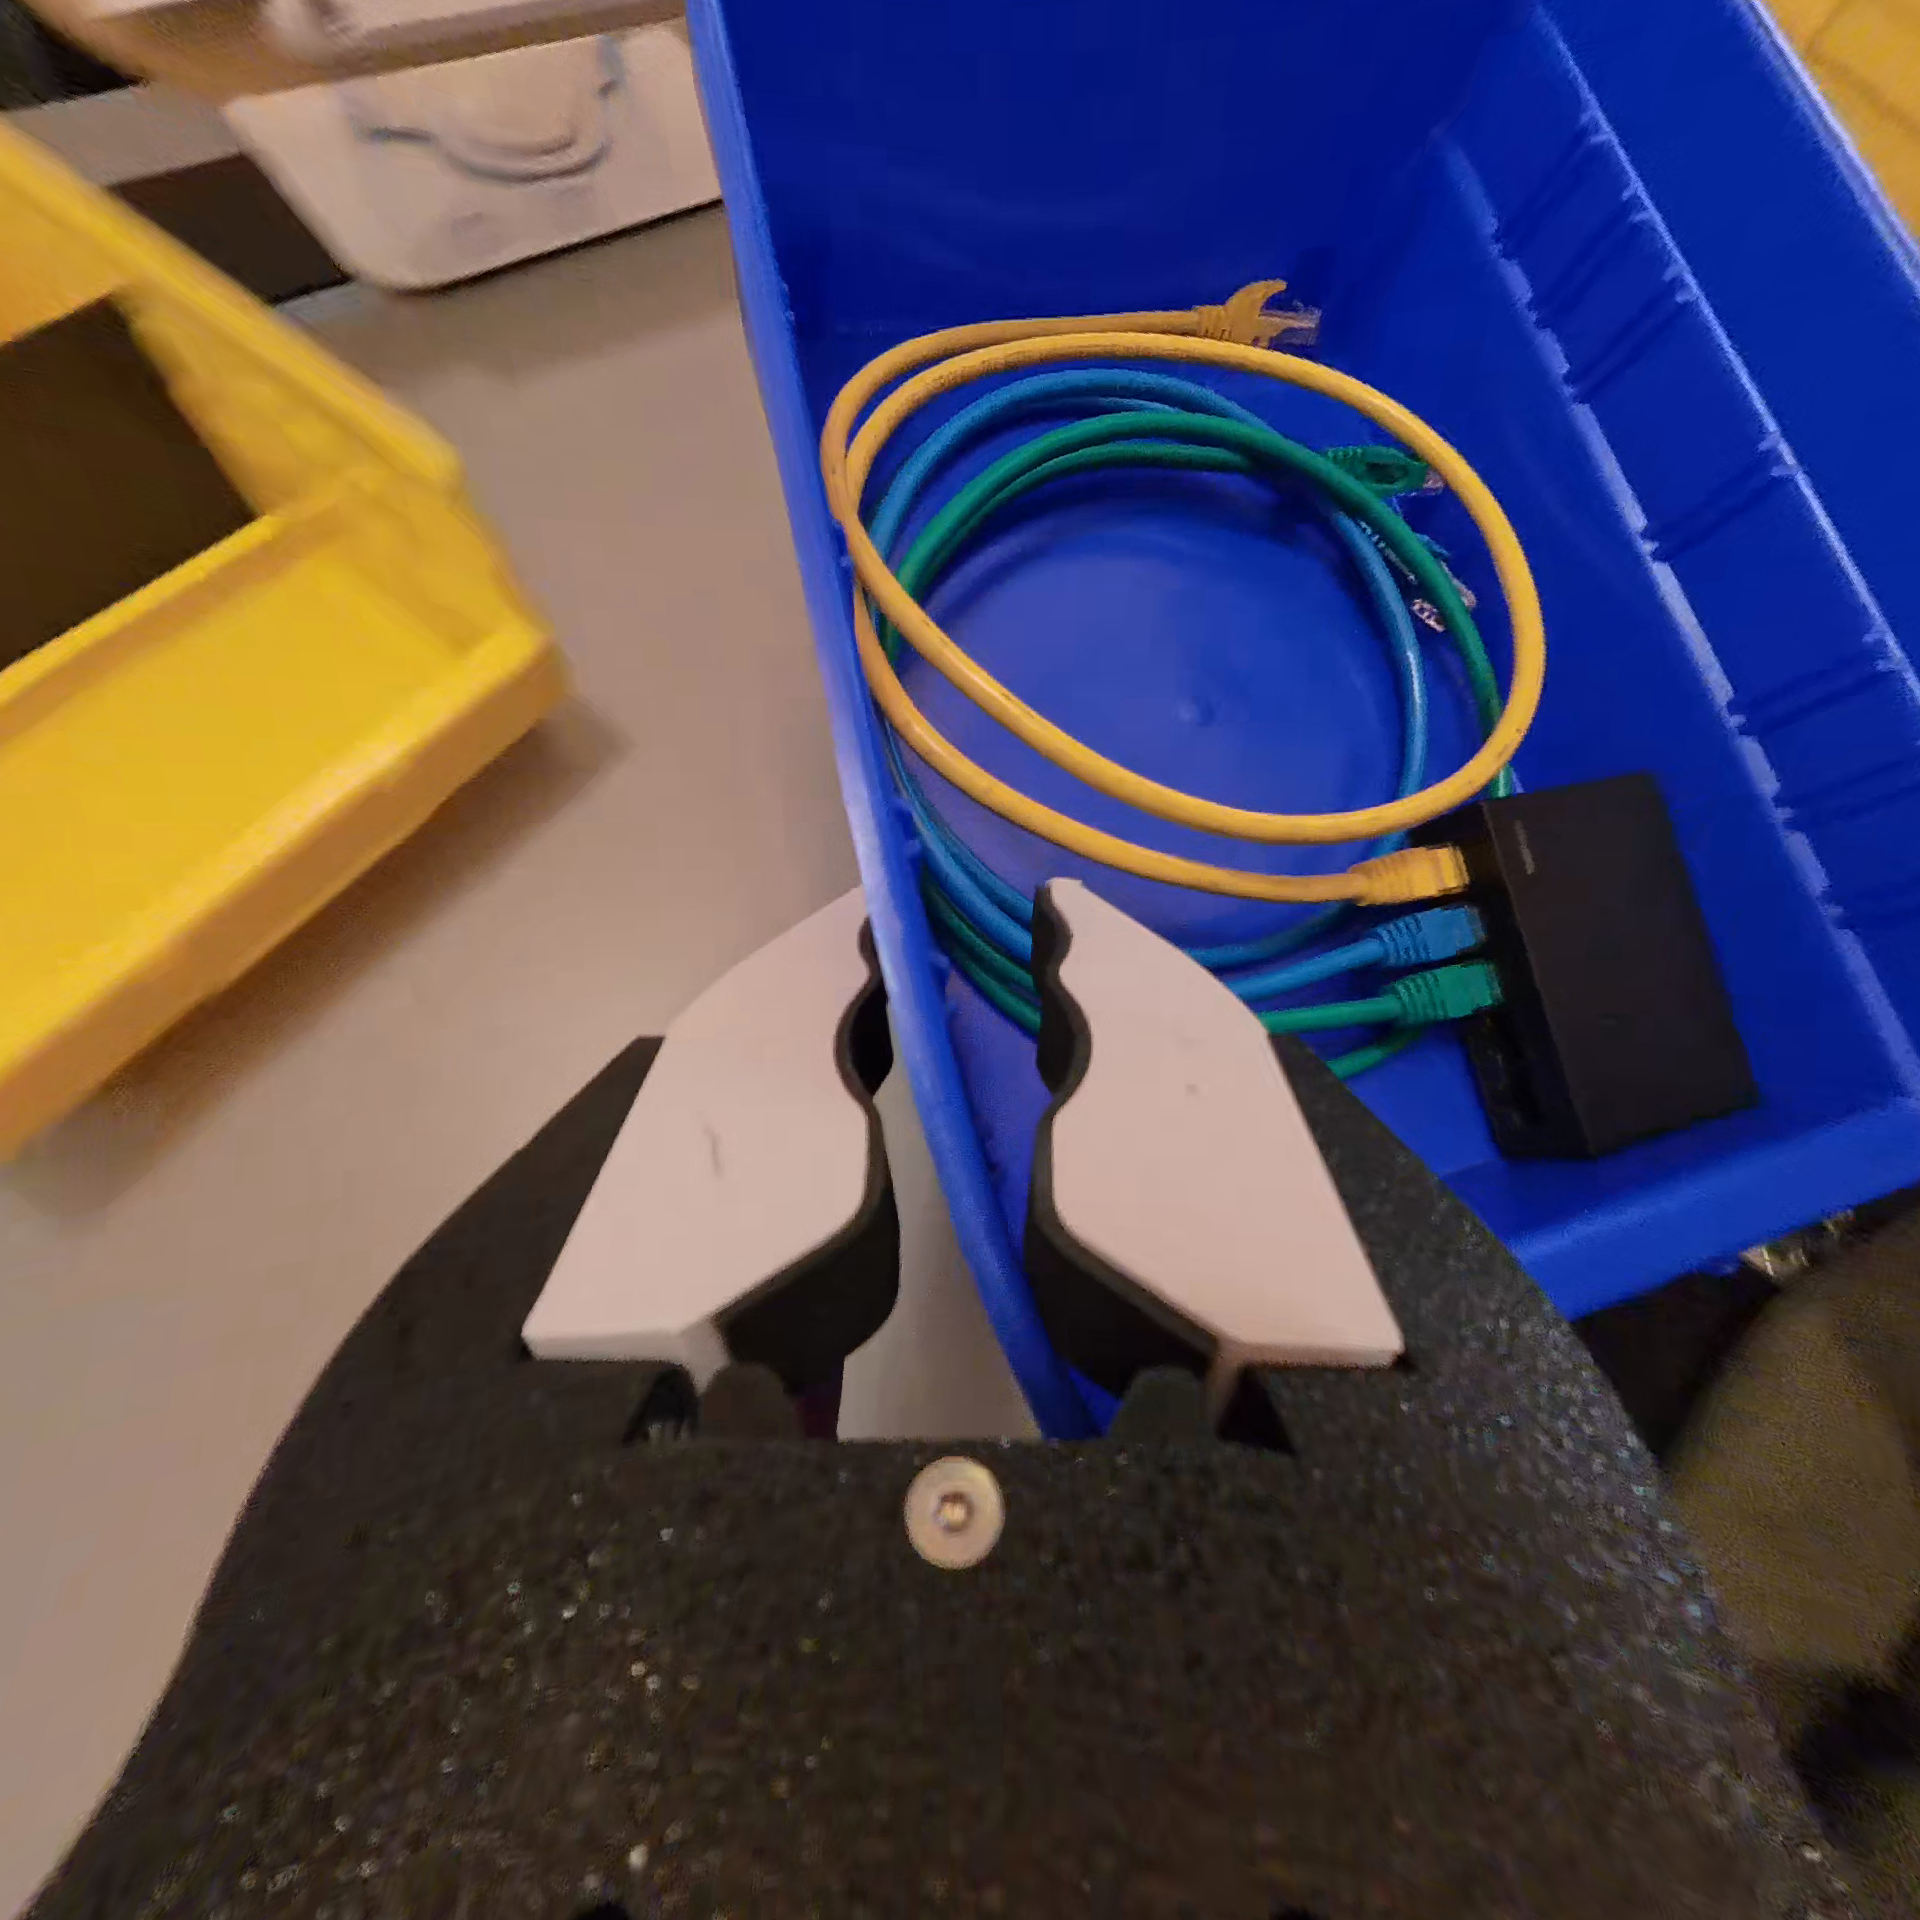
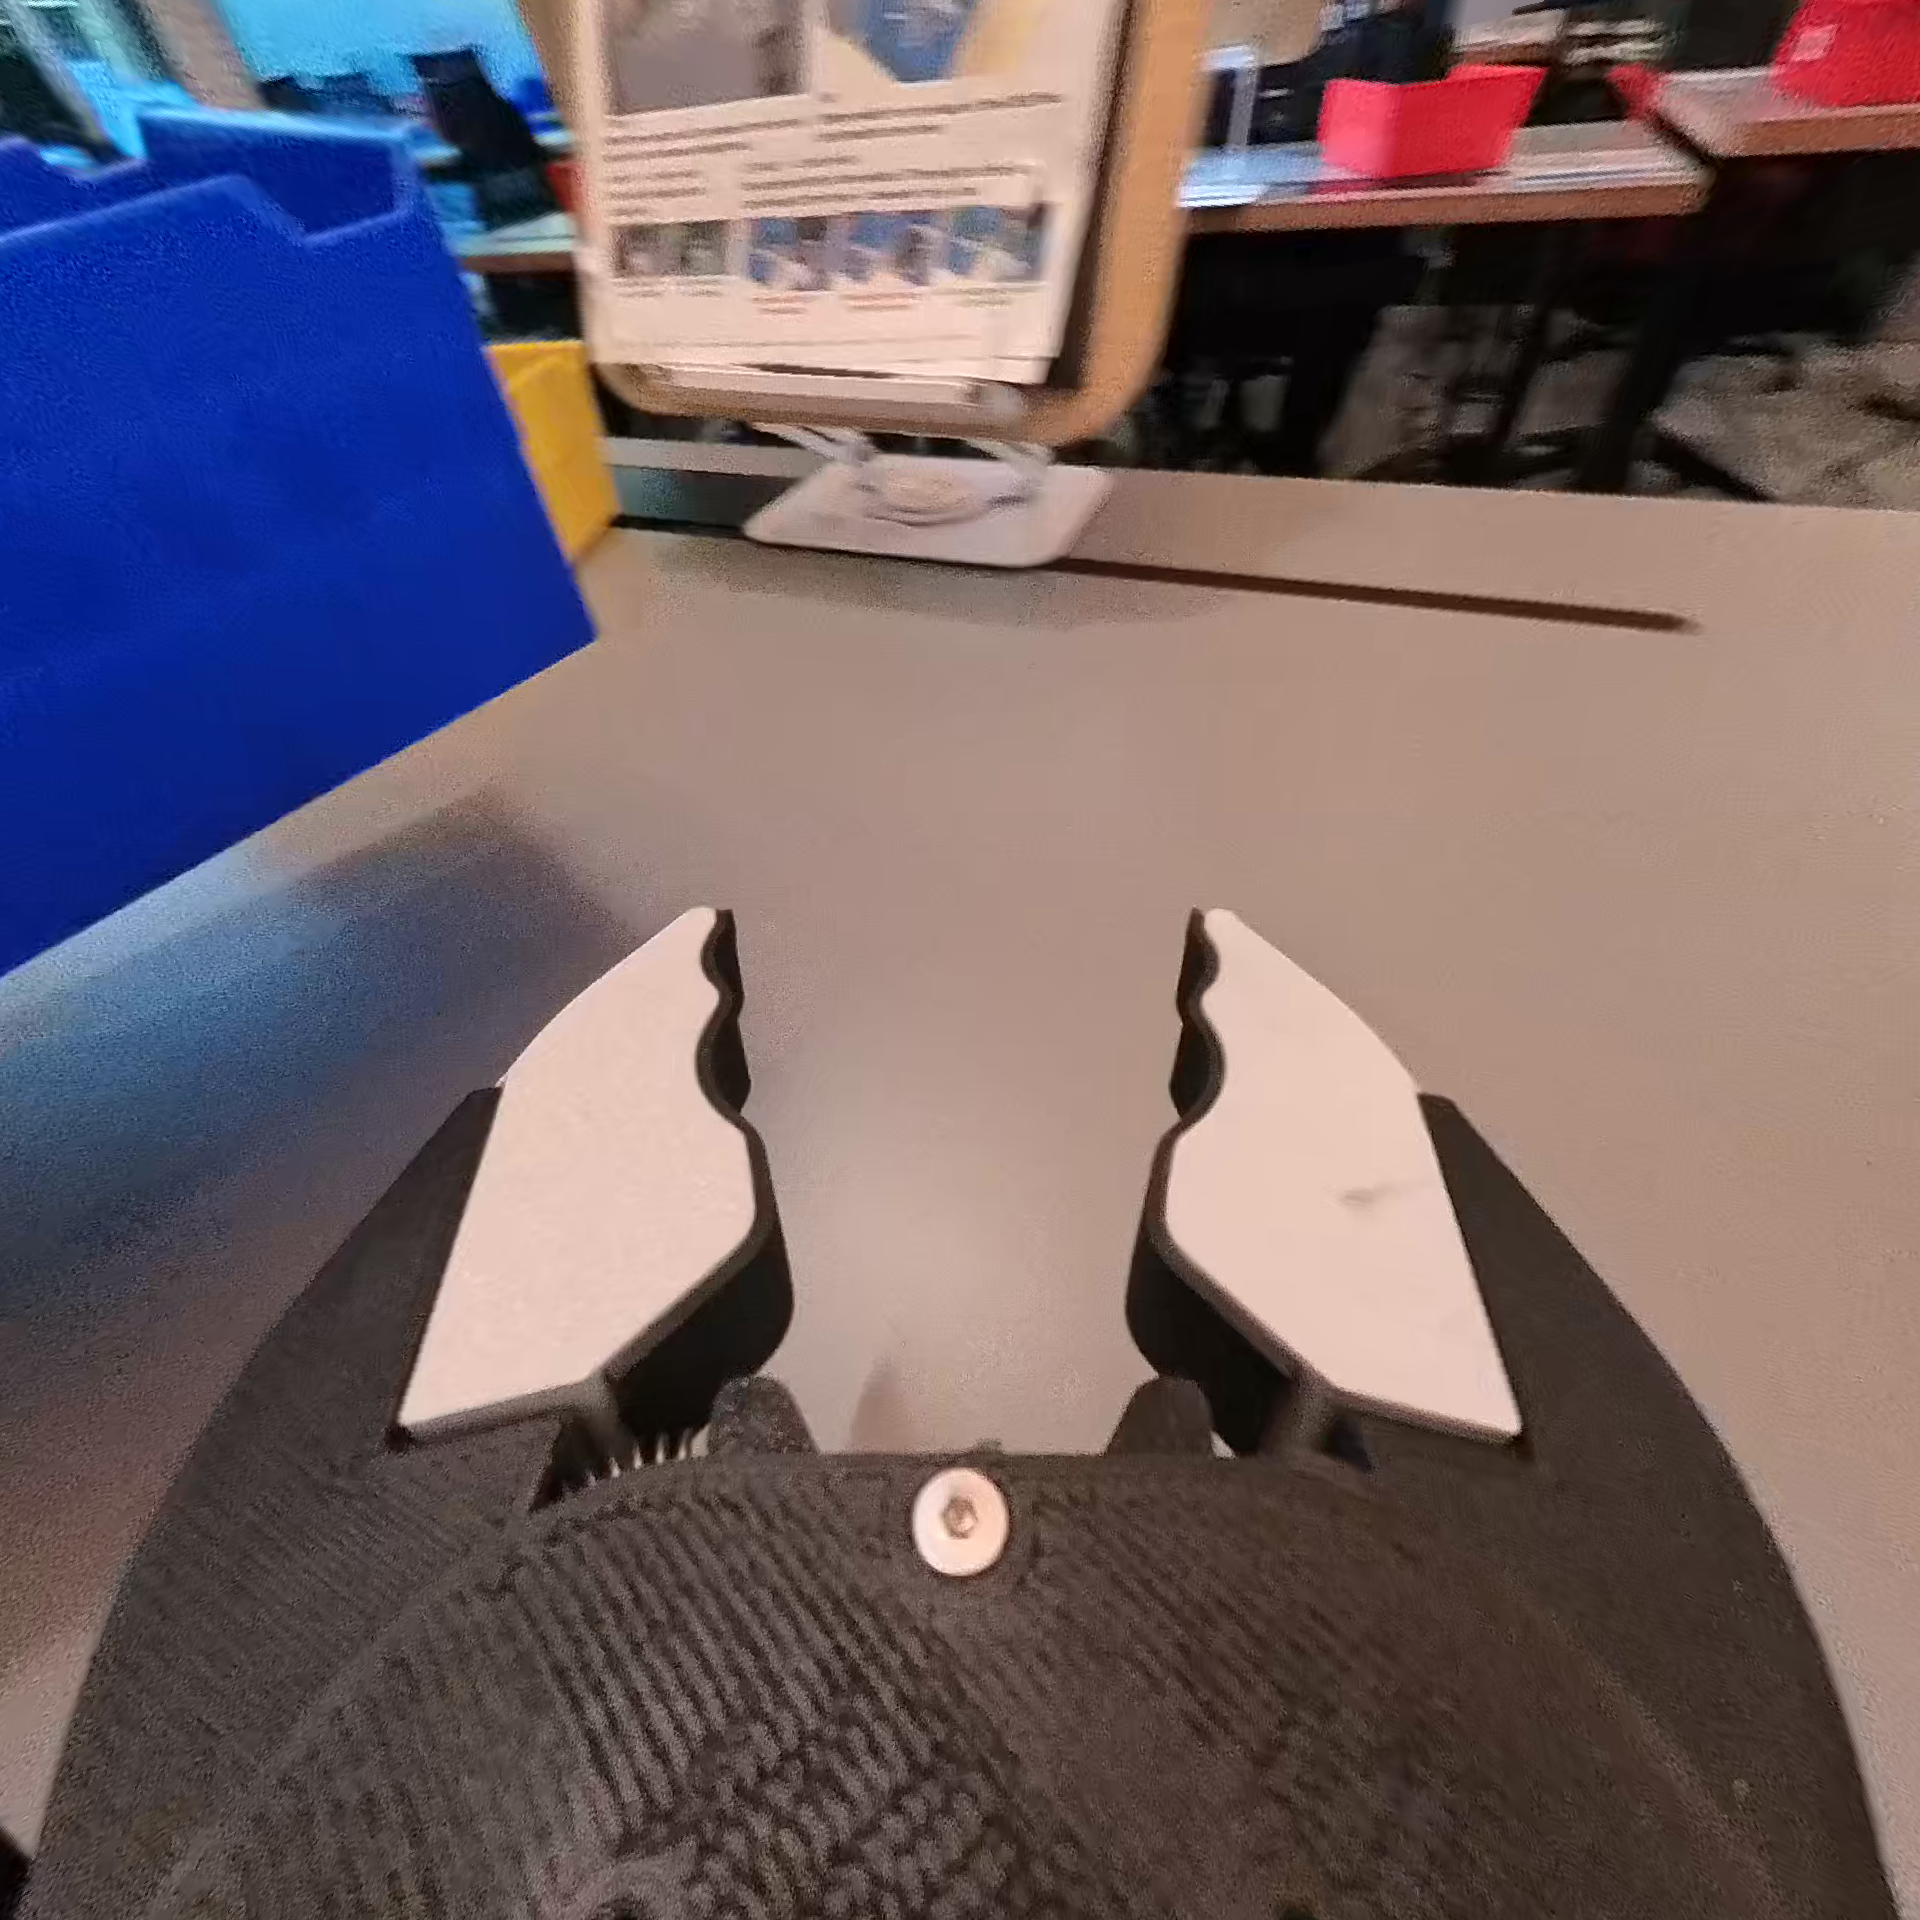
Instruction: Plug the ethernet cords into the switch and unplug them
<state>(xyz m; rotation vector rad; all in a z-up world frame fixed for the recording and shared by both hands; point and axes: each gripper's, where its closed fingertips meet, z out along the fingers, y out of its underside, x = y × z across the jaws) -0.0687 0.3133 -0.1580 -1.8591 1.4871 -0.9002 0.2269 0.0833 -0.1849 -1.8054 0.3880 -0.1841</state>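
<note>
Grey table (image 2: 1247, 779); blue bin (image 1: 1039, 156), one switch (image 1: 1600, 956), three plugged cords (image 1: 1143, 623)

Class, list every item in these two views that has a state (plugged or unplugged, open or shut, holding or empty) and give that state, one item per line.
Yellow cord: one end plugged into switch, other end loose.
Blue cord: one end plugged in.
Green cord: one end plugged in.
Switch: lying in blue bin, three cords connected.
Blue bin: open-topped, holding cords and switch.
Left gripper: open, straddling the bin wall.
Right gripper: open, empty, over the table.
</note>
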